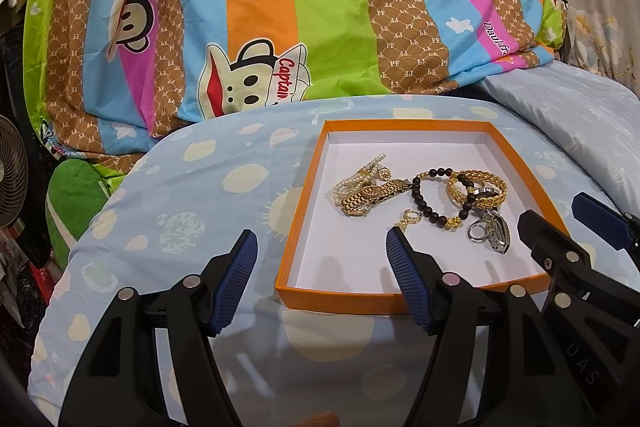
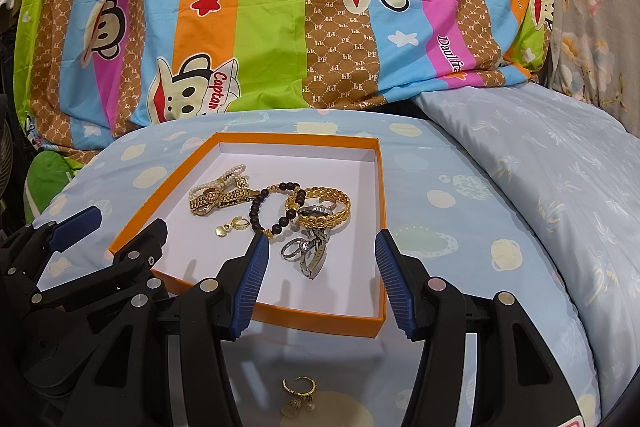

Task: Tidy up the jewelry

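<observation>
An orange box (image 1: 340,297) (image 2: 320,323) with a white inside lies on the light blue sheet. In it lie a pearl bracelet (image 1: 360,175), a gold watch (image 1: 372,197) (image 2: 216,201), a dark bead bracelet (image 1: 434,205) (image 2: 256,215), a gold chain bracelet (image 1: 478,189) (image 2: 324,207), a gold earring (image 1: 410,217) (image 2: 232,225), silver rings and a silver watch (image 1: 494,229) (image 2: 310,253). Another gold earring (image 2: 298,391) lies on the sheet in front of the box. My left gripper (image 1: 320,247) is open over the box's near left corner. My right gripper (image 2: 320,247) is open over the box's near right part. Both are empty.
A bright striped cartoon-monkey quilt (image 1: 280,7) is piled behind the box. A pale blue pillow (image 2: 540,167) lies to the right. A small fan (image 1: 12,171) and clutter stand at the far left beyond the bed edge.
</observation>
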`<action>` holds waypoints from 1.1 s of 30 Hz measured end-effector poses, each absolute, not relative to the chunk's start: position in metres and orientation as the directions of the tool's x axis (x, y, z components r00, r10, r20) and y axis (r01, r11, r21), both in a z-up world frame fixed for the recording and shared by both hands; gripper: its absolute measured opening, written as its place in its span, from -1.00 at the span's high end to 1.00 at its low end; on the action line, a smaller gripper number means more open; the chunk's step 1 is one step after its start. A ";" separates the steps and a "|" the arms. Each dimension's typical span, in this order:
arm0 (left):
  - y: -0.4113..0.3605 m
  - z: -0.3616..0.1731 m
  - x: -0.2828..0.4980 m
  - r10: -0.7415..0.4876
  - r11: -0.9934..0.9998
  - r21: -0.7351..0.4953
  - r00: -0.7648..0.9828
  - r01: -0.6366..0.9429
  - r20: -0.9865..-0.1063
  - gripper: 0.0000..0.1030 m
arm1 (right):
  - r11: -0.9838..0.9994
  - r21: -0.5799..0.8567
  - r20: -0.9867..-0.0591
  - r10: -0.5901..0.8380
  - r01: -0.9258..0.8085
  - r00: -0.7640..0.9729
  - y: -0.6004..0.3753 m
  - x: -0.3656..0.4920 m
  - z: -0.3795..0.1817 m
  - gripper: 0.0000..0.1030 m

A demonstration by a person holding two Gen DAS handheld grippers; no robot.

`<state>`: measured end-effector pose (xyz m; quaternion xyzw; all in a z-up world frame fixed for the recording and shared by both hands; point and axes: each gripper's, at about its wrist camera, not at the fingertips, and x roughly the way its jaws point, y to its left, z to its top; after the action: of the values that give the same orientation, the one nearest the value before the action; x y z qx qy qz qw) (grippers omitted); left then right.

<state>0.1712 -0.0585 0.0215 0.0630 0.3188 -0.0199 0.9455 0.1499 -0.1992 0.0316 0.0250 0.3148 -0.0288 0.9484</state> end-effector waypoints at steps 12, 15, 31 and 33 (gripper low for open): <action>-0.059 0.022 0.171 0.004 0.991 0.107 0.796 0.077 -0.605 -0.25 | 0.997 0.030 -0.598 -0.038 0.070 0.800 -0.199 0.150 0.032 -0.08; -0.059 0.022 0.171 0.004 0.991 0.108 0.796 0.077 -0.605 -0.25 | 0.997 0.029 -0.598 -0.039 0.070 0.800 -0.199 0.150 0.031 -0.08; -0.055 0.023 0.172 0.022 0.991 0.121 0.800 0.064 -0.599 -0.25 | 0.997 0.026 -0.602 -0.041 0.071 0.798 -0.199 0.151 0.031 -0.08; -0.056 0.023 0.172 0.022 0.991 0.121 0.798 0.064 -0.602 -0.25 | 0.997 0.024 -0.602 -0.043 0.072 0.797 -0.198 0.151 0.031 -0.08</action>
<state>0.1723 -0.0558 0.0230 0.0679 0.3173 -0.0113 0.9458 0.1514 -0.1981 0.0306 0.0228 0.3170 -0.0305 0.9477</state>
